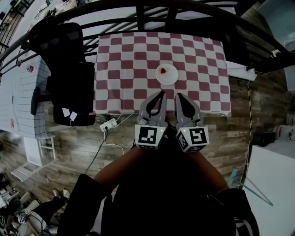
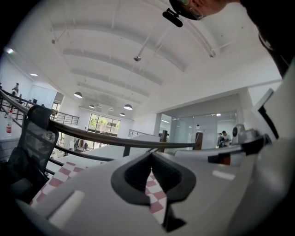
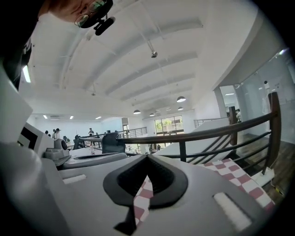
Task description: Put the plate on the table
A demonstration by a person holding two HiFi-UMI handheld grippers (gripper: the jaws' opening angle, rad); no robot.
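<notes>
A small white plate (image 1: 167, 74) with a red bit on it lies on the table's red-and-white checked cloth (image 1: 124, 69), near the middle. My left gripper (image 1: 161, 95) and right gripper (image 1: 177, 97) are held side by side above the table's near edge, short of the plate. Both are shut with nothing between the jaws. In the left gripper view the left gripper (image 2: 150, 157) has its jaws met at the tips, and only checked cloth (image 2: 156, 198) shows through the slit. In the right gripper view the right gripper (image 3: 147, 159) looks the same. The plate shows in neither gripper view.
A black office chair (image 1: 70, 76) stands at the table's left end, beside a white table (image 1: 25, 87). A white power strip (image 1: 109, 124) and cable lie on the wood floor. A dark railing (image 1: 184, 9) runs behind the table.
</notes>
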